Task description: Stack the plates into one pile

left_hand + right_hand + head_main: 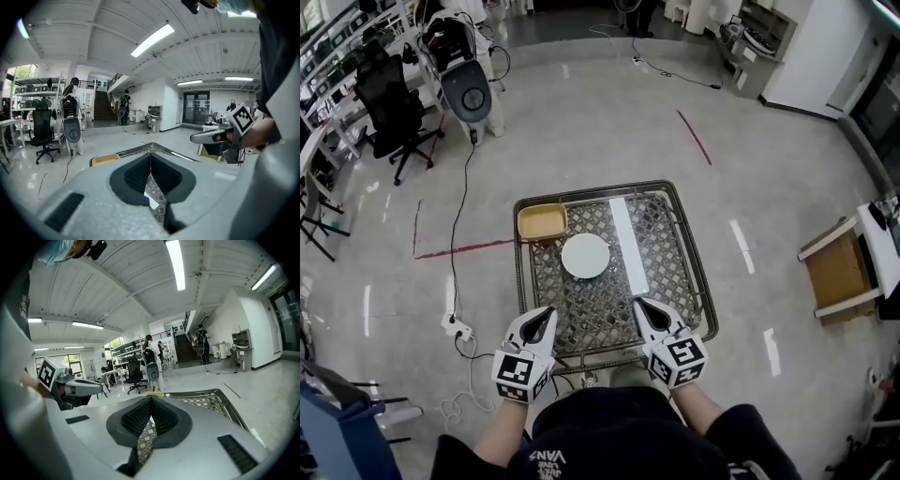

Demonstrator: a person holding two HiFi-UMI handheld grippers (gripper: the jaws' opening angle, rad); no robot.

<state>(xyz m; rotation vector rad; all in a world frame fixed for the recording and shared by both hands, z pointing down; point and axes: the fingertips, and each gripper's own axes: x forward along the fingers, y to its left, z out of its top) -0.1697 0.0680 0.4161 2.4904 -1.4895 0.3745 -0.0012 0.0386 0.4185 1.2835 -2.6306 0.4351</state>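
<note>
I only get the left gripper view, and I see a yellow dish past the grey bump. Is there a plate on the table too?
Observer: Yes. The head view shows one round white plate near the middle of the mesh table, close beside the yellow dish.
Operator: Is my other gripper holding anything?
Observer: No. In the right gripper view, the right gripper has its jaws together, with only table mesh beyond them.
Operator: Are there more plates somewhere?
Observer: None that the head view shows, just a long white strip lying to the right of the plate.
</note>
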